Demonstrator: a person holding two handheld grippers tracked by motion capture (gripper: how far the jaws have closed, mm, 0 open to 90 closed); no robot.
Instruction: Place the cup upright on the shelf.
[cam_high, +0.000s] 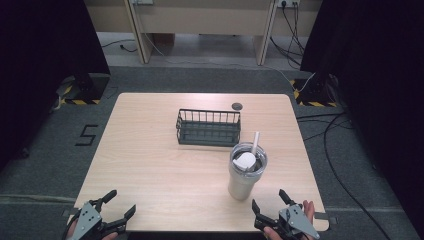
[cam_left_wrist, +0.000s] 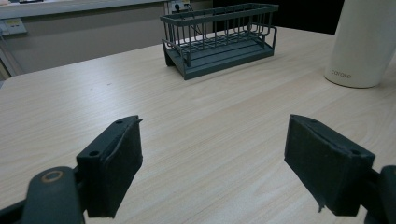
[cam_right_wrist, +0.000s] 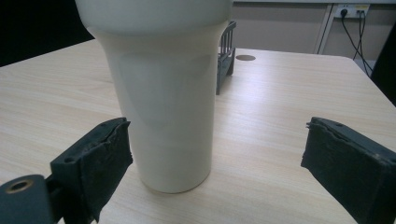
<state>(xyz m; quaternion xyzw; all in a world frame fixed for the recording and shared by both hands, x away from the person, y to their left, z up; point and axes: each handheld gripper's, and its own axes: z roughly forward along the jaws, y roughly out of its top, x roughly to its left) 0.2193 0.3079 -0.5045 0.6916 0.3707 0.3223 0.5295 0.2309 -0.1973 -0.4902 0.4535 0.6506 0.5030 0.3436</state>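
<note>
Wire basket (cam_high: 208, 127): dark, upright, mid-table, toward far edge. Table (cam_high: 150, 160): light wood grain, rounded corners. Grommet (cam_high: 237, 105): round, dark, set in tabletop just behind basket's right end. Floor marking "5" (cam_high: 86, 135): left of table on grey carpet. Cables (cam_high: 330, 145): trailing over floor at right. Hazard-striped bases (cam_high: 80, 90): at both far corners.

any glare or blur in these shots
High view: even light, sharp, dark curtains at both sides. Right gripper view: pale sheen on the table beside the cup, near jaws slightly soft. Left gripper view: no glare, basket sharp.
</note>
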